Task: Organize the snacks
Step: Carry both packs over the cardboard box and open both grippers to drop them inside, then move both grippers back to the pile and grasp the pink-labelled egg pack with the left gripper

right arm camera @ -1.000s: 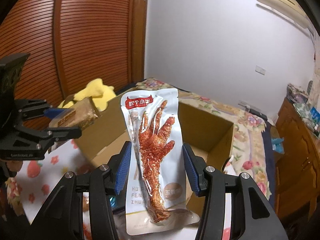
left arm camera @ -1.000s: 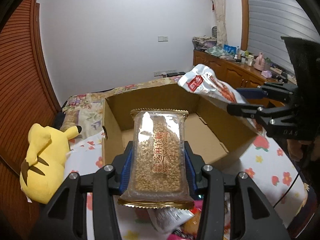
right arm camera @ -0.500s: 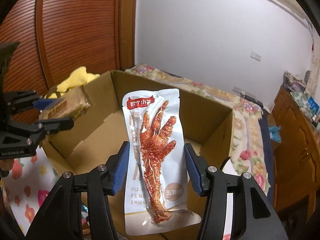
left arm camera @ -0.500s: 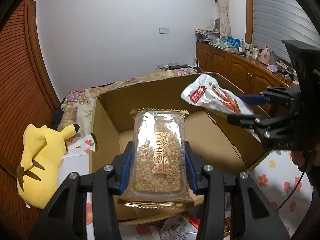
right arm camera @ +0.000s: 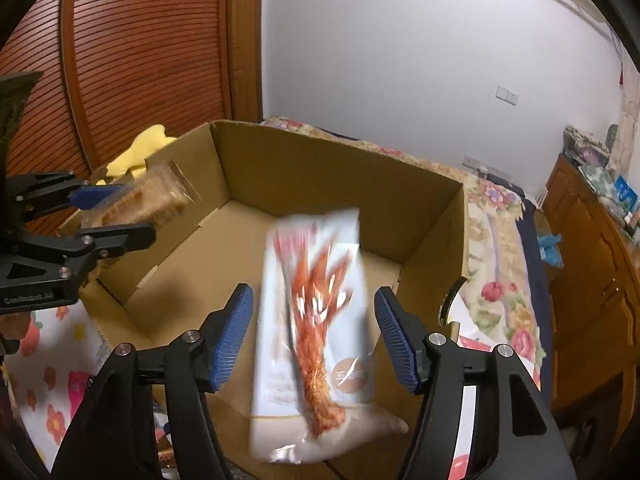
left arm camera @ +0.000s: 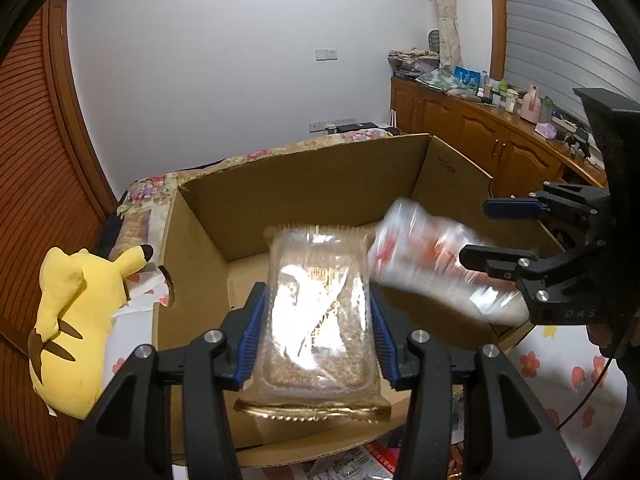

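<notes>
An open cardboard box (left arm camera: pixel 304 184) (right arm camera: pixel 328 168) sits on a flowered bedspread. My left gripper (left arm camera: pixel 318 320) holds a clear pack of sesame candy (left arm camera: pixel 318 320) over the box's near wall; its jaws look slightly parted and the pack is blurred. It also shows in the right wrist view (right arm camera: pixel 116 216). My right gripper (right arm camera: pixel 314 336) is open; the white chicken-foot snack pack (right arm camera: pixel 316 320) is blurred between its spread pads, free of both. In the left wrist view this pack (left arm camera: pixel 432 264) is a blur over the box beside the right gripper (left arm camera: pixel 492 232).
A yellow Pikachu plush (left arm camera: pixel 76 320) lies left of the box. More snack packs (left arm camera: pixel 372 464) lie on the flowered sheet in front of the box. A wooden sideboard (left arm camera: pixel 500 136) with clutter runs along the right wall. A slatted wooden wardrobe (right arm camera: pixel 132 52) stands at the left.
Both grippers have moved forward over the box. My right gripper has opened and the chicken-foot pack is dropping. The sesame candy pack is blurred in the left gripper.
</notes>
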Motion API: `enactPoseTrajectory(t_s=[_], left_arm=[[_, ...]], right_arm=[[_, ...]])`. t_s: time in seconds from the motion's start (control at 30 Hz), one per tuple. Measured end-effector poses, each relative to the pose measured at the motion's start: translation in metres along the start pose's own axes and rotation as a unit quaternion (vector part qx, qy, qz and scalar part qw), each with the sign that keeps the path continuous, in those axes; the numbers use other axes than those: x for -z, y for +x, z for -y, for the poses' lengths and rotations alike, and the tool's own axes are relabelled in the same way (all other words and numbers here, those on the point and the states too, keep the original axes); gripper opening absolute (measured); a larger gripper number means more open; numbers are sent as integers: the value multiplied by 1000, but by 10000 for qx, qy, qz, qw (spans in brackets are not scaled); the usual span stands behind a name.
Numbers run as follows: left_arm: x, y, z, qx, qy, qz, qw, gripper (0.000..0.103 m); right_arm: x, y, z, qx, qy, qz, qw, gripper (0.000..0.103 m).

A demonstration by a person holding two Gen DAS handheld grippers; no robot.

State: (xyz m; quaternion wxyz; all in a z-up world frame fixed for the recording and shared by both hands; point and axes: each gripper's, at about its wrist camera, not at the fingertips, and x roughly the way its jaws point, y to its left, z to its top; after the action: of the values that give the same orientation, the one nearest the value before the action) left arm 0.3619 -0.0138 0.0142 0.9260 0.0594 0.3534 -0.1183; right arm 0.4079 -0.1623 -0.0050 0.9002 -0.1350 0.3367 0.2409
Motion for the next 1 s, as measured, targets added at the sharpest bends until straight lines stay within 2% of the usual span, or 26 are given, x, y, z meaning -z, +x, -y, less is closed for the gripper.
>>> enactPoseTrajectory(t_s=[0.1, 0.17, 0.23, 0.47, 0.73, 1.0], left_arm=[[-1, -1, 1, -11, -3, 33, 10000, 49], [-1, -5, 2, 4, -6, 70, 10000, 55], [-1, -10, 3, 39, -39, 111, 9999, 56], [10, -41, 14, 117, -35, 270, 9996, 61], [45, -86, 24, 230, 24, 391, 9990, 62], [99, -102, 35, 326, 77, 260, 9991, 62]], right_arm=[[-3, -6, -1, -41, 37, 67, 10000, 68], [-3, -14, -1, -59, 40, 132, 9999, 68], [-4, -23, -3, -89, 42, 192, 9998, 68], [6, -67, -17, -201, 40, 387, 9990, 69], [40, -110, -41, -268, 111, 411, 9987, 69], [89, -118, -62, -300, 350, 256, 9986, 69]])
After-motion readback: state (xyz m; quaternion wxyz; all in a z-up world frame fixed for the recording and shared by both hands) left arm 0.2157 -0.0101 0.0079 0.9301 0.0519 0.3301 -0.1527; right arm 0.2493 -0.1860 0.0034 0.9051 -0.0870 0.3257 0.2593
